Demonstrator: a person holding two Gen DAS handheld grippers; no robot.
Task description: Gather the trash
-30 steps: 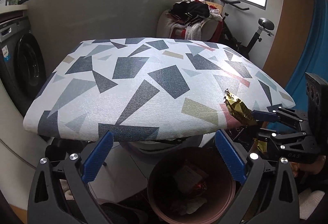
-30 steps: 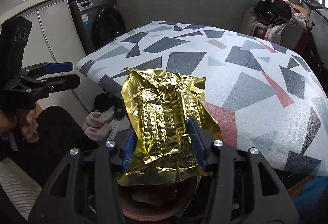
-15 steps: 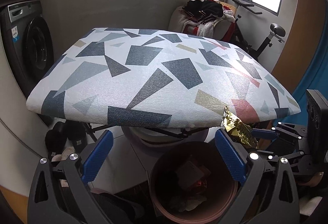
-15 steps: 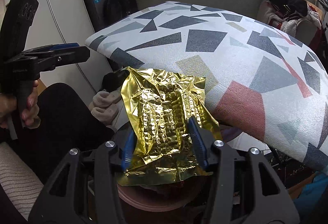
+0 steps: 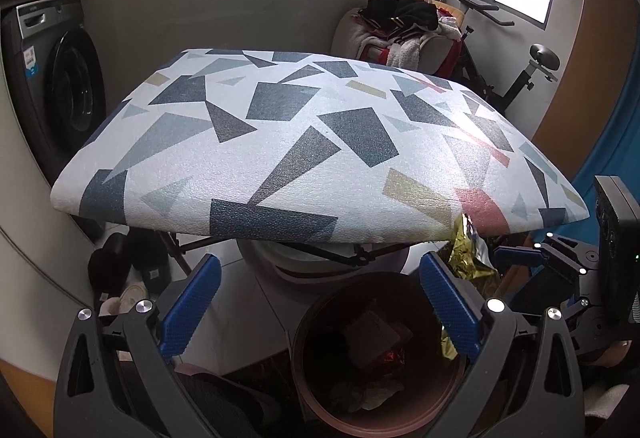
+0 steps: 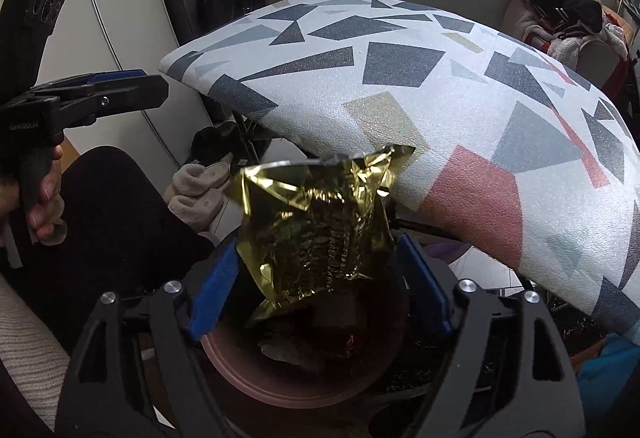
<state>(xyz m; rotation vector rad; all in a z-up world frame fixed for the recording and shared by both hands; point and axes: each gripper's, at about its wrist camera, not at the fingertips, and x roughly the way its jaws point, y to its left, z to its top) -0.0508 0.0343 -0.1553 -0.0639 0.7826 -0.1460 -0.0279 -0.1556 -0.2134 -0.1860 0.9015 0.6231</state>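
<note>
A crumpled gold foil wrapper (image 6: 316, 234) hangs between the spread fingers of my right gripper (image 6: 318, 288), just above a brown trash bin (image 6: 304, 378). The jaws stand wide and the wrapper is loose between them. In the left wrist view the wrapper (image 5: 468, 258) shows at the table's front right edge, beside the right gripper (image 5: 520, 258), over the bin (image 5: 376, 418) that holds several scraps. My left gripper (image 5: 320, 306) is open and empty, low in front of the table and above the bin.
A table (image 5: 280, 141) with a geometric patterned cover overhangs the bin. A washing machine (image 5: 48, 77) stands at left, slippers (image 5: 116, 270) on the floor under the table. A chair piled with clothes (image 5: 400, 25) and an exercise bike (image 5: 520, 77) are behind.
The right gripper dropped from the table edge down over the bin and its jaws opened, freeing the gold wrapper. The left gripper drew back and lower.
</note>
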